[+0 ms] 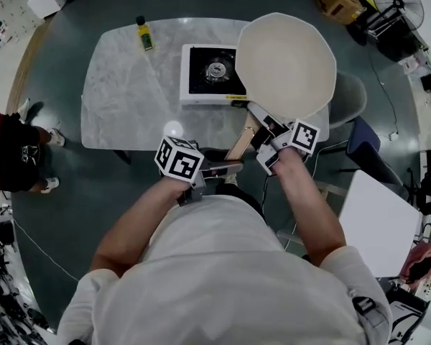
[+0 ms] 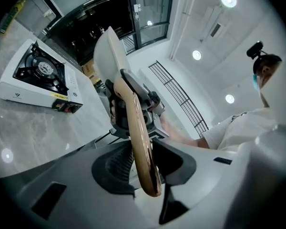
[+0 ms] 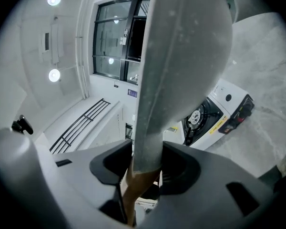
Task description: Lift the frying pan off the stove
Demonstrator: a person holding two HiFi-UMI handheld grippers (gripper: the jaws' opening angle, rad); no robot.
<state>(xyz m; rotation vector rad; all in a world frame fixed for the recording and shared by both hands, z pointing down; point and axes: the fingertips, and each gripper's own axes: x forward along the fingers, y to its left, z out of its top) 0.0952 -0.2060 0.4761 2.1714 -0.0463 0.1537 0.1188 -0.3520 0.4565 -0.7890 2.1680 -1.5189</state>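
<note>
A cream frying pan [image 1: 286, 63] with a wooden handle [image 1: 241, 142] hangs in the air, to the right of and above the stove [image 1: 210, 74]. My right gripper [image 1: 264, 129] is shut on the handle's neck close to the pan body. At the handle's free end, my left gripper [image 1: 224, 168] is shut on the wood. In the left gripper view the handle [image 2: 138, 142] runs up between the jaws to the pan [image 2: 109, 56], with the stove [image 2: 38, 78] at left. In the right gripper view the pan's [image 3: 181, 56] grey underside fills the middle, and the stove [image 3: 214, 116] lies beyond.
The white single-burner stove sits on a grey marble table [image 1: 129, 99] with a yellow-labelled bottle [image 1: 144, 34] at its far side. A grey chair [image 1: 348, 95] and a blue chair [image 1: 366, 146] stand at right, beside a white table [image 1: 381, 221]. A person [image 1: 14, 153] stands at left.
</note>
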